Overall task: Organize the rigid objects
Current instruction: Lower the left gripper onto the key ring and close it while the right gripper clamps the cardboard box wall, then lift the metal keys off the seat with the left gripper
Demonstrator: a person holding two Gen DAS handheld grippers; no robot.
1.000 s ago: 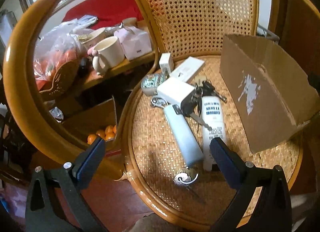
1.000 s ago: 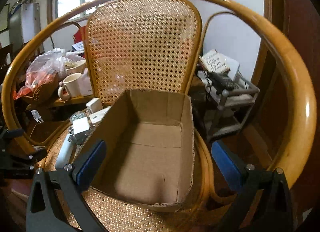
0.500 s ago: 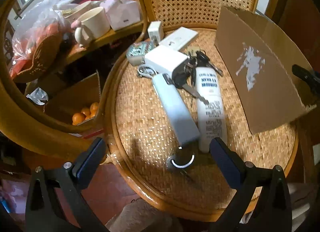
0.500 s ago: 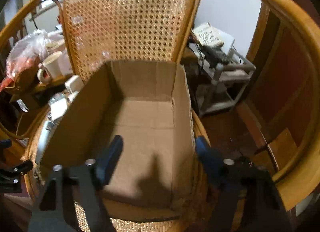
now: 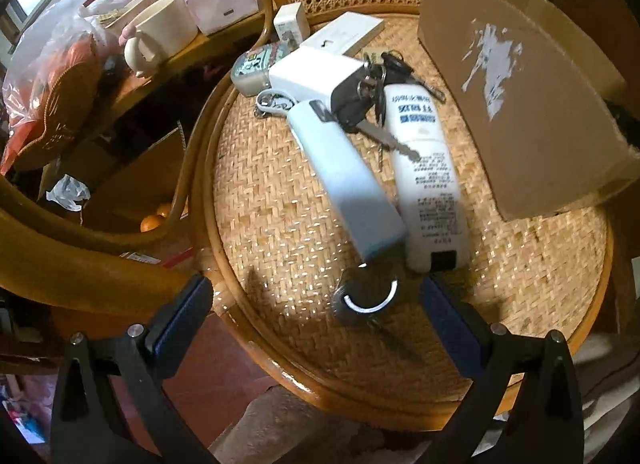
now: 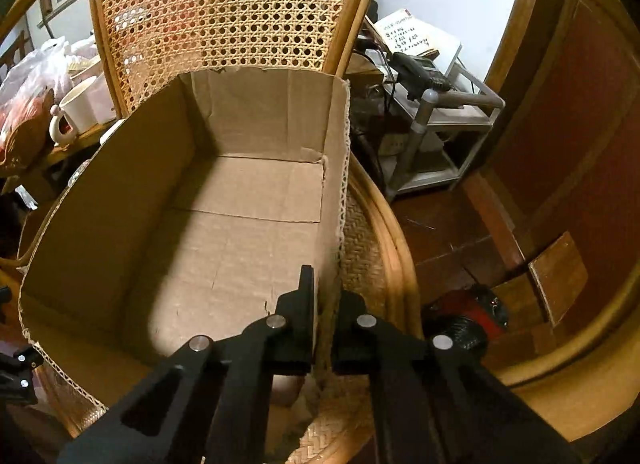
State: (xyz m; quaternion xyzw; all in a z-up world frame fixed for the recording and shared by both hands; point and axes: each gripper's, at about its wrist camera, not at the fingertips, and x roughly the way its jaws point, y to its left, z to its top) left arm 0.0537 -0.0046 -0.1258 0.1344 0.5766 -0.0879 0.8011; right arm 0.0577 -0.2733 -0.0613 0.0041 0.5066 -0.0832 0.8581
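Note:
On the woven chair seat (image 5: 280,200) lie a pale blue flat bar (image 5: 344,180), a white tube with blue print (image 5: 428,184), a bunch of keys (image 5: 376,96), a white box (image 5: 316,72), a small tin (image 5: 256,66), a flat white box (image 5: 344,34) and a round metal piece (image 5: 366,296). My left gripper (image 5: 312,324) is open just above the metal piece. The cardboard box (image 6: 224,224) stands empty at the right of the seat. My right gripper (image 6: 324,324) is shut on the box's right wall (image 6: 334,200).
A side table at the left holds a cream mug (image 5: 164,32), a pink box (image 5: 224,0) and plastic bags (image 5: 52,76). A carton with oranges (image 5: 154,220) sits on the floor. The chair's armrest (image 5: 92,264) curves at the left. A metal rack (image 6: 440,120) stands right.
My left gripper moved lower and closer to the items on the seat. My right gripper moved down to the box's right wall and closed on it.

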